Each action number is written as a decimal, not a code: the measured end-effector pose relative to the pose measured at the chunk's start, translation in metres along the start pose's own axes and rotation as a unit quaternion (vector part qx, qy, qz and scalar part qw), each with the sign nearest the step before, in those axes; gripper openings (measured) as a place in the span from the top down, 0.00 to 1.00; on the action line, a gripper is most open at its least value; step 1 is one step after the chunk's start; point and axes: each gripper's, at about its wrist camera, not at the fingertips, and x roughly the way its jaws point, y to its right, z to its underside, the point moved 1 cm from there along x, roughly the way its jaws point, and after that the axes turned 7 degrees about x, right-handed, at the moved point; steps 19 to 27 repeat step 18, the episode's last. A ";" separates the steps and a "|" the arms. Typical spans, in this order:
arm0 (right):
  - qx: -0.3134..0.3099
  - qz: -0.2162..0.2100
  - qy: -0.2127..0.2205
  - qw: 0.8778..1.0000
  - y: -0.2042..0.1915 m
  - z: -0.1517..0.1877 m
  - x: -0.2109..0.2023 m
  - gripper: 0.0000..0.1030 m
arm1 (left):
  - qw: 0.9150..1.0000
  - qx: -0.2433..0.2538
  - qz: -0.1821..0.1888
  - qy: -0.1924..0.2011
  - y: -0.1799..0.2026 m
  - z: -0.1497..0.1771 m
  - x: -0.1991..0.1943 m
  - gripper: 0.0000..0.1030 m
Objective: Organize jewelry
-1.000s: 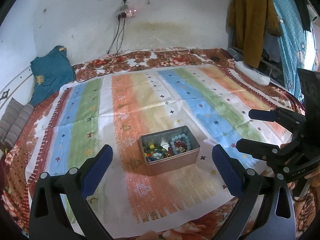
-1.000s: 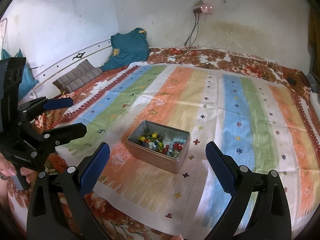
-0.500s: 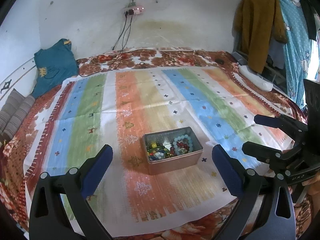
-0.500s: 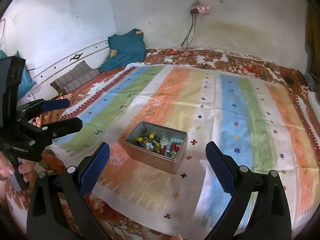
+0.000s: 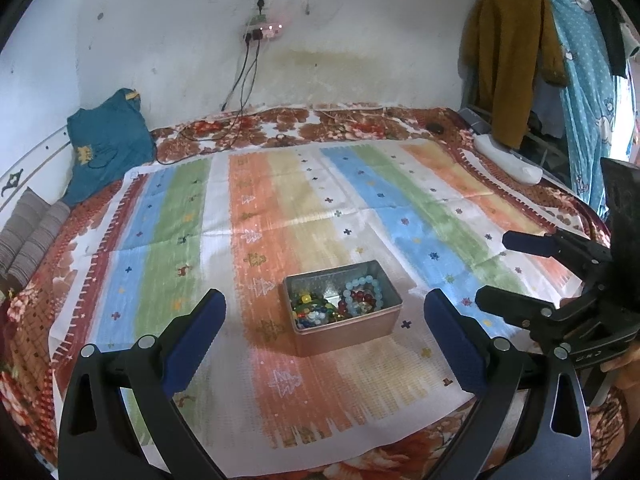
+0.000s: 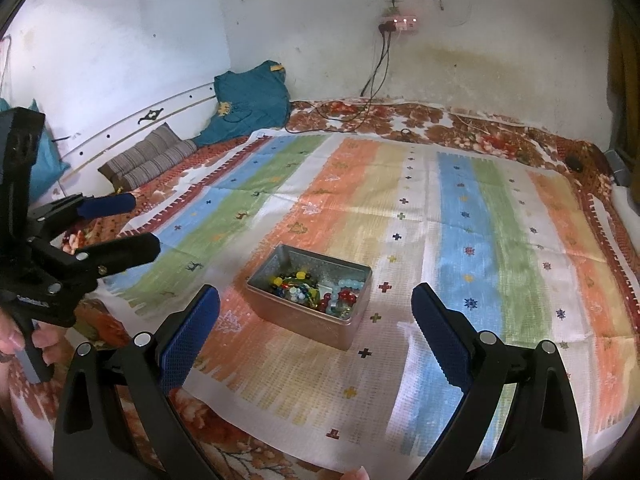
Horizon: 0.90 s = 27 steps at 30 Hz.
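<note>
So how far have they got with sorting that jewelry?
Barely started, it seems. Nothing looks sorted: the beads and bracelets all lie jumbled in the tin on the striped cloth. Nothing is in hand either; the left gripper and right gripper are both open and empty, short of the tin. All the picking out remains.

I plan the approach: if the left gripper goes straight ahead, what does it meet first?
Probably the open grey metal tin of beads, which lies between the fingers of the left gripper; nothing stands before it, though depth is uncertain.
</note>
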 end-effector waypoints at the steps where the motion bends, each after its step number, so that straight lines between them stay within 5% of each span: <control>1: -0.001 0.000 0.000 1.000 0.000 0.000 -0.001 0.05 | 1.000 0.001 0.000 0.000 0.000 0.000 0.000 0.05; 27: 0.008 0.005 0.002 1.000 0.005 -0.002 0.001 0.05 | 1.000 0.008 0.006 0.013 0.003 -0.002 -0.002 0.05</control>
